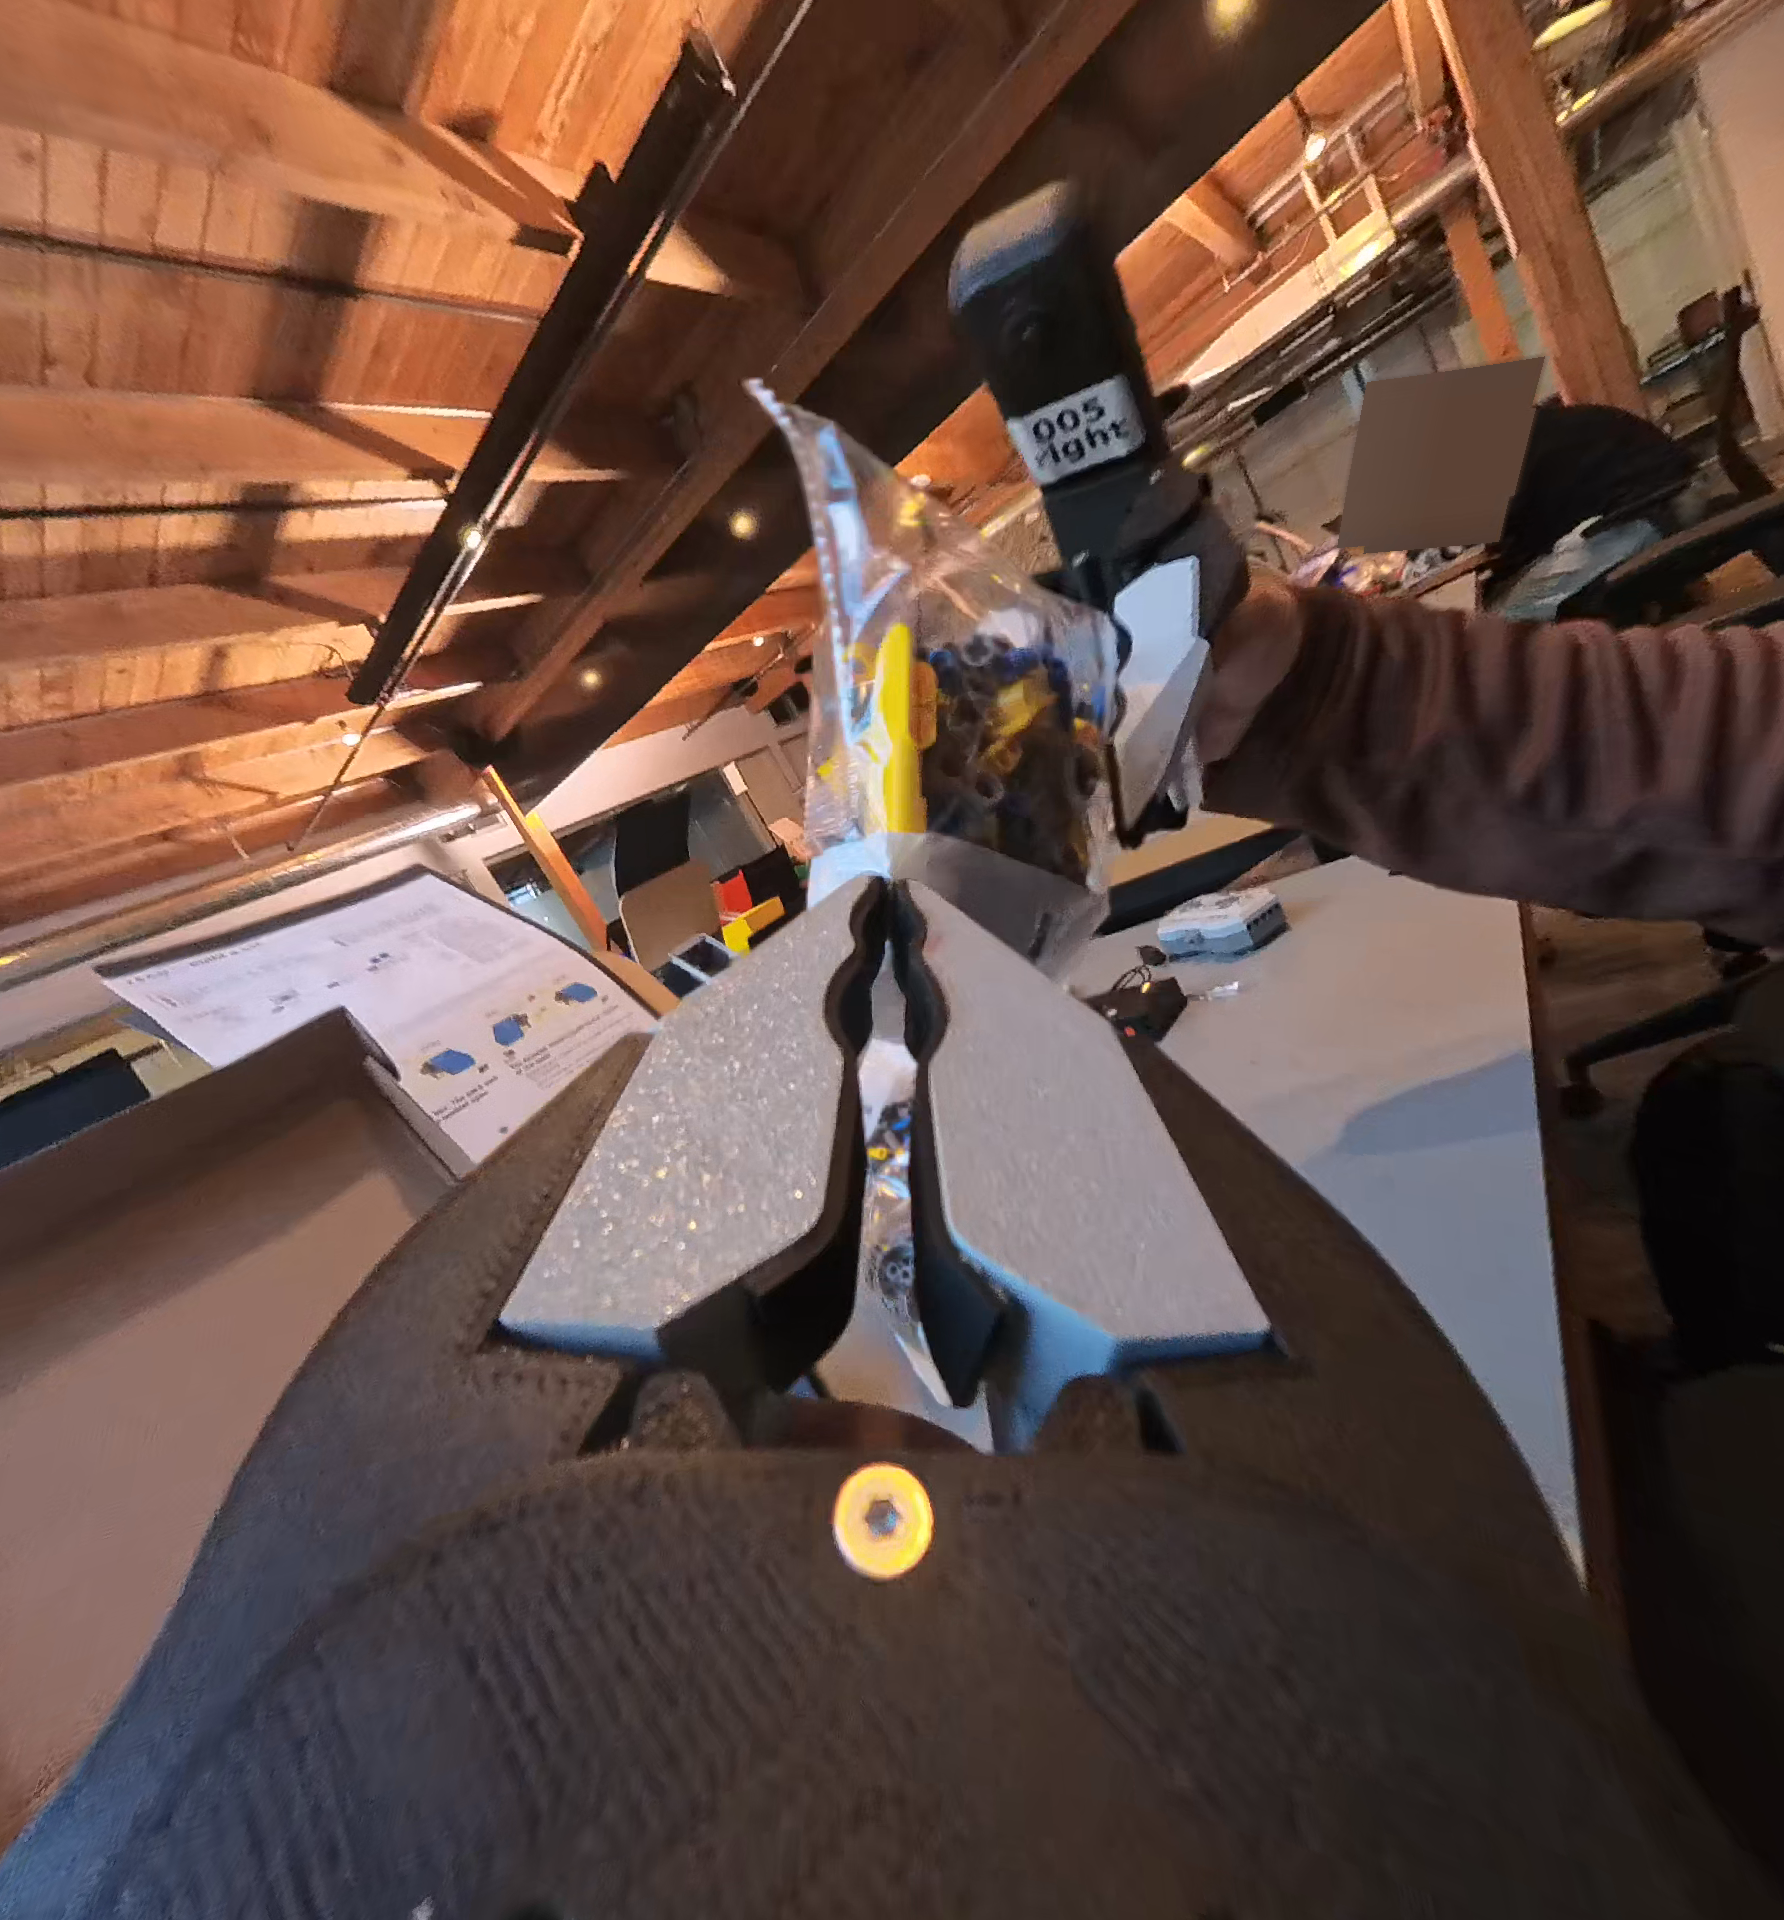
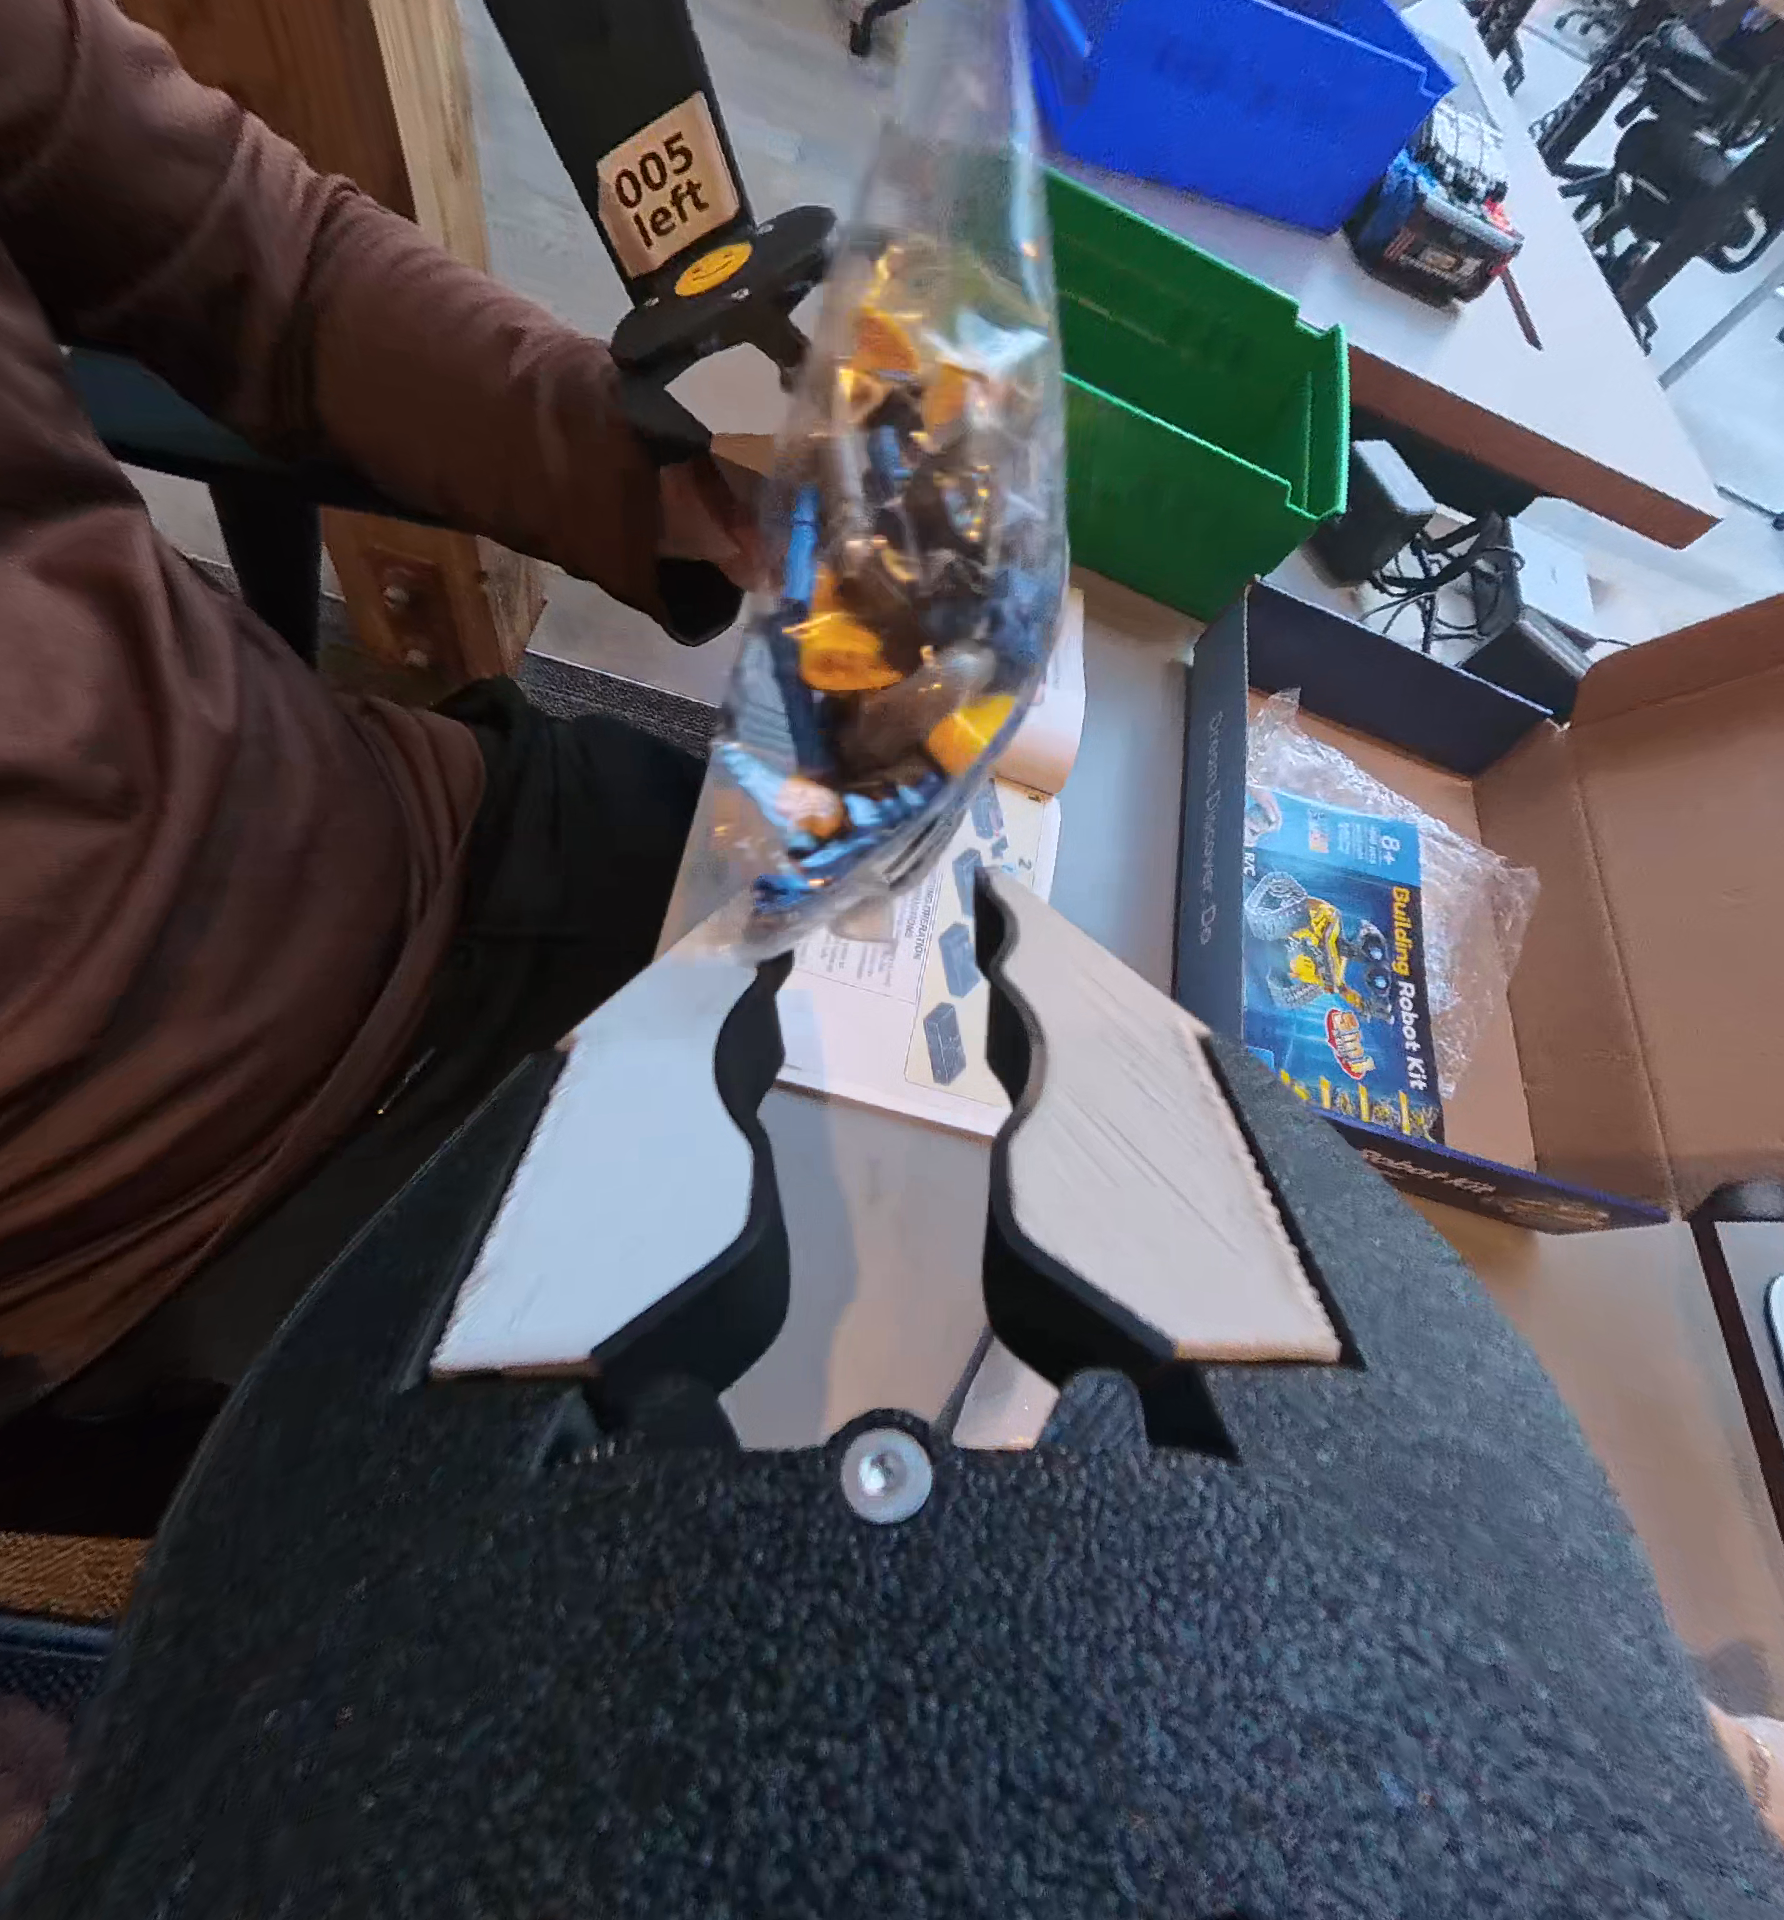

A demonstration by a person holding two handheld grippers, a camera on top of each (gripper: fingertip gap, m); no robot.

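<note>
My left gripper (image 1: 888, 896) is shut, its tips pinching an edge of a clear plastic bag (image 1: 971, 717) of yellow, blue and dark small parts. The bag stands up above the tips. In the right wrist view the same bag (image 2: 898, 540) hangs in the air just ahead of my right gripper (image 2: 877, 925), which is open. The bag's lower end overlaps the left fingertip, and printed paper shows through the gap between the fingers. One finger (image 1: 1163, 675) of the right gripper stands close against the bag's right side in the left wrist view. The left gripper's body (image 2: 701, 281) shows behind the bag.
An instruction sheet (image 2: 898, 1008) lies on the grey table (image 1: 1387, 1039) below. To the right are an open cardboard box (image 2: 1698, 883) with a blue kit box (image 2: 1335, 956), a green bin (image 2: 1200, 436) and a blue bin (image 2: 1231, 94). Small devices (image 1: 1220, 925) lie on the table. A brown sleeve (image 2: 192, 623) is at left. My right fingertips sit around 8 cm from my left ones.
</note>
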